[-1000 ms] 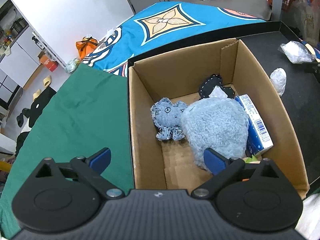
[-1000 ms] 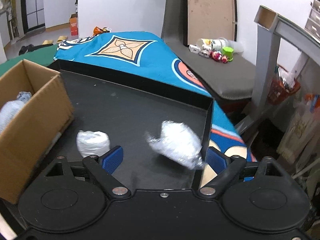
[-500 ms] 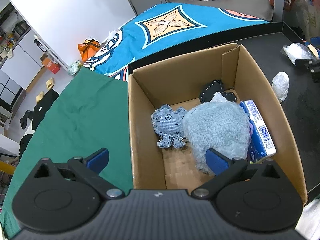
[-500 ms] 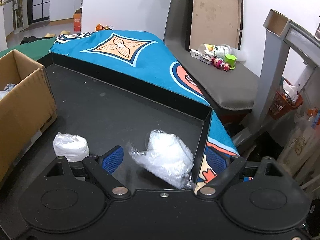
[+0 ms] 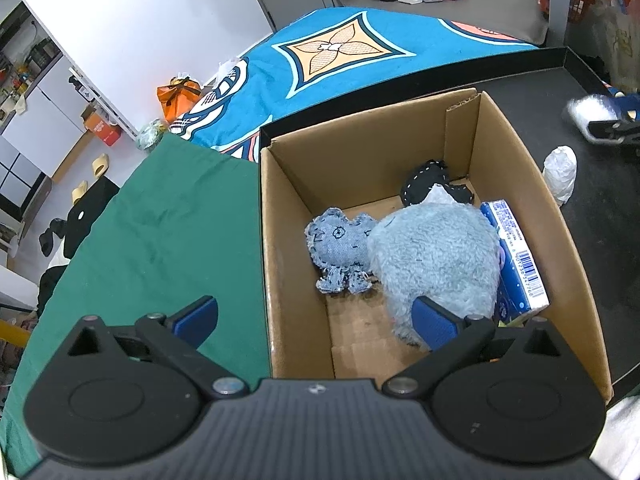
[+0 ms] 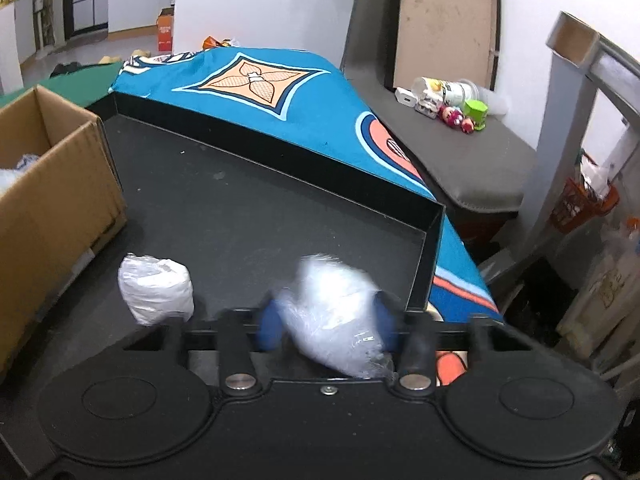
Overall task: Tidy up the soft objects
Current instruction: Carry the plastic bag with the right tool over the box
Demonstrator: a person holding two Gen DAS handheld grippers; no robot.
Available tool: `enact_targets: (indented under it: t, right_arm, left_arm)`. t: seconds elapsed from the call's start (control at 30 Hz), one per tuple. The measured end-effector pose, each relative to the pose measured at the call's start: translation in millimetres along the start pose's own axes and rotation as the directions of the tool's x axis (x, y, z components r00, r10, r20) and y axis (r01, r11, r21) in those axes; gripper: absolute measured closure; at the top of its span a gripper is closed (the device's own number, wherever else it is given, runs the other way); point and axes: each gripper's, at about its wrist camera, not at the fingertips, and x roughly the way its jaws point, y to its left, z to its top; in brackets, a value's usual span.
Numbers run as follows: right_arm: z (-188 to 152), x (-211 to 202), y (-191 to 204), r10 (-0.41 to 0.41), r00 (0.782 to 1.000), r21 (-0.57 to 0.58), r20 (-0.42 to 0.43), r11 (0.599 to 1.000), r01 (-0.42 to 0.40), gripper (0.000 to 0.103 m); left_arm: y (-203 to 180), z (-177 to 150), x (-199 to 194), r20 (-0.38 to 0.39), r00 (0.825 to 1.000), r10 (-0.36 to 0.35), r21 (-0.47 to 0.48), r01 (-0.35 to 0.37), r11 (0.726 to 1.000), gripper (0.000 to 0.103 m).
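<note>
On black tray point(image 6: 248, 216), cardboard box point(image 6: 48, 200).

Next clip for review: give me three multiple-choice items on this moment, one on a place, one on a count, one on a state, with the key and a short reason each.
1. Where does the fluffy blue plush lie?
A. on the green cloth
B. inside the cardboard box
C. on the black tray

2. How many white plastic-wrapped bundles show in the right wrist view?
A. one
B. two
C. four

3. What is the right tool doing?
A. standing wide open over bare tray
B. closed on a bundle
C. resting inside the box

Key: B, the fluffy blue plush sits within the cardboard box walls. B, one wrapped bundle at the tool, a second bundle beside it on the black tray. B, the right tool has just been closing, pads pressing the wrapped bundle.
</note>
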Motion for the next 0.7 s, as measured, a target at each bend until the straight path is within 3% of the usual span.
enact_targets:
  t: [0.23,0.7]
  right_arm:
    - [-8.0,-15.6,-1.4,0.019,0.999,0.047,-0.028,0.999,-0.018,0.077]
    - [-1.3,-58.7,20.6,0.011,1.0,0.06,-0.005,0.998,-0.011,0.078]
  left_arm:
    - [4.5,-3.4,-5.8,0.019,1.0,-0.014,-0.01,0.014,1.0,0.0]
    - [21.7,-16.7,-24.2,0.081,0.995,-0.059,-0.04,0.062,0.997,0.001]
